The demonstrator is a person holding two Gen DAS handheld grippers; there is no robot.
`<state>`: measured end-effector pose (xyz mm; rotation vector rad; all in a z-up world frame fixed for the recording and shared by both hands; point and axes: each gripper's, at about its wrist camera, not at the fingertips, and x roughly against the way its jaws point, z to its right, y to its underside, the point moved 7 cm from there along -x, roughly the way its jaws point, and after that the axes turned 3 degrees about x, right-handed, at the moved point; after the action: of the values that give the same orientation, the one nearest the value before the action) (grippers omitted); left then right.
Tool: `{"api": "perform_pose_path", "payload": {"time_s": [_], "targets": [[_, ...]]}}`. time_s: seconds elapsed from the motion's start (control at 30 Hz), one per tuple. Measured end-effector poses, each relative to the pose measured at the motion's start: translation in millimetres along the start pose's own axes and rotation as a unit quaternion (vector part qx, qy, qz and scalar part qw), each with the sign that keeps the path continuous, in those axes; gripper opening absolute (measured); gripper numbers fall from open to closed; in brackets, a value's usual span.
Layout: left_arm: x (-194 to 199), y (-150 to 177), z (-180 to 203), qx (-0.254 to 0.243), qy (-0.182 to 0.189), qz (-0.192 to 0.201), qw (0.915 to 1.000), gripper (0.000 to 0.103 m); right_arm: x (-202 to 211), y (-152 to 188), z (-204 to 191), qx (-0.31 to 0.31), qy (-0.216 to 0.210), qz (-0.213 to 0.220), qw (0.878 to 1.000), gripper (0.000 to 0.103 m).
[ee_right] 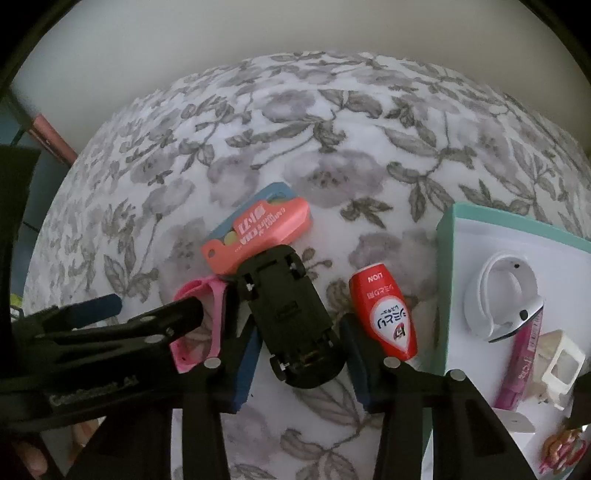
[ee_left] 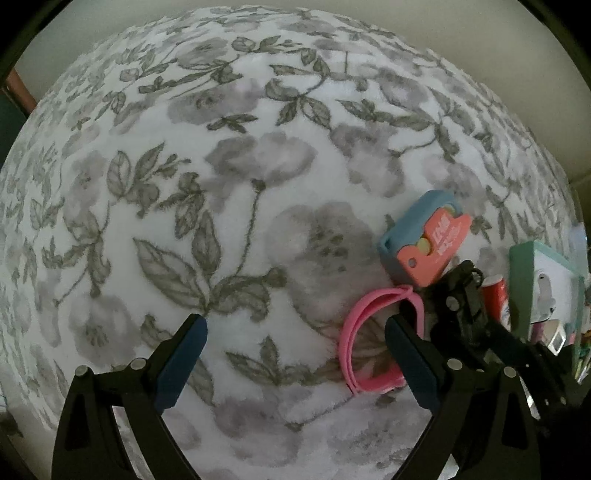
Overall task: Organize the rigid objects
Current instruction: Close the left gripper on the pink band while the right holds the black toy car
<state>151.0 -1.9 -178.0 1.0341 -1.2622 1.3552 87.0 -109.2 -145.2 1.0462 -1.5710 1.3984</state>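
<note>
A: Work surface?
B: Floral bedspread (ee_left: 258, 166), grey blooms on white. Bare across the whole left and far side in the left wrist view; far edge meets a pale wall (ee_right: 295, 29).

A: Left gripper (ee_left: 295, 350)?
B: Fingers spread wide, nothing between the pads. Right pad just beside a pink strap (ee_left: 354, 332), which lies looped on the cloth.

A: Right gripper (ee_right: 299, 354)?
B: Fingers either side of a black toy car (ee_right: 291, 317), lying underside up, wheels visible. Left pad close against the car body; right pad close by, contact cannot be told. Firm pinch or mere bracketing: cannot tell.

A: Neighbours of the car?
B: Coral-and-blue packet (ee_right: 255, 229) touching the car's far end. Red bottle (ee_right: 384, 314) just beside the right pad. Pink strap on the left side, under the left gripper's finger.

A: Obstructions to the right?
B: Teal-rimmed box (ee_right: 443, 295) with white floor, near the bottle. Inside: white watch band (ee_right: 480, 295), pink pen (ee_right: 521, 365), small white frame-like piece (ee_right: 561, 365).

A: Readable writing?
B: "LION" on the bottle, seen upside down; other label script not legible. White characters on the packet, unreadable. Embossed lettering on the left gripper body, blurred.
</note>
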Motion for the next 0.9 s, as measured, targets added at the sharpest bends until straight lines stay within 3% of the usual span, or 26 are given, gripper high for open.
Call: {"api": "perform_pose_path", "payload": {"time_s": [0.1,0.33,0.4,0.63,0.83,0.9], "targets": [[-3.6,-2.2,-2.1,-0.006,-0.031,0.006,0.9995,0.097,-0.4,1.0,-2.0,0.009,0.005,0.0,1.0,0.046],[-7.4,-7.1,0.4,-0.022,-0.058,0.013,0.998,0.096,-2.8,2.3,-3.6,0.02,0.009,-0.001,1.0,0.044],[-8.0,-7.1,9.4,-0.032,-0.056,0.013,0.9979,0.088,-2.3,2.9,-3.5,0.024,0.011,-0.003,1.0,0.044],[-2.2,-2.2,44.7,-0.076,-0.032,0.015,0.9964,0.04,1.0,5.1,-1.9,0.024,0.014,-0.007,1.0,0.044],[-0.9,4.1,67.6,-0.103,-0.017,0.011,0.9944,0.02,5.2,11.2,2.6,0.024,0.015,-0.01,1.0,0.043],[0.4,12.2,75.2,-0.103,-0.019,0.014,0.9944,0.019,6.8,14.2,4.6,0.018,0.012,-0.011,1.0,0.042]]}}
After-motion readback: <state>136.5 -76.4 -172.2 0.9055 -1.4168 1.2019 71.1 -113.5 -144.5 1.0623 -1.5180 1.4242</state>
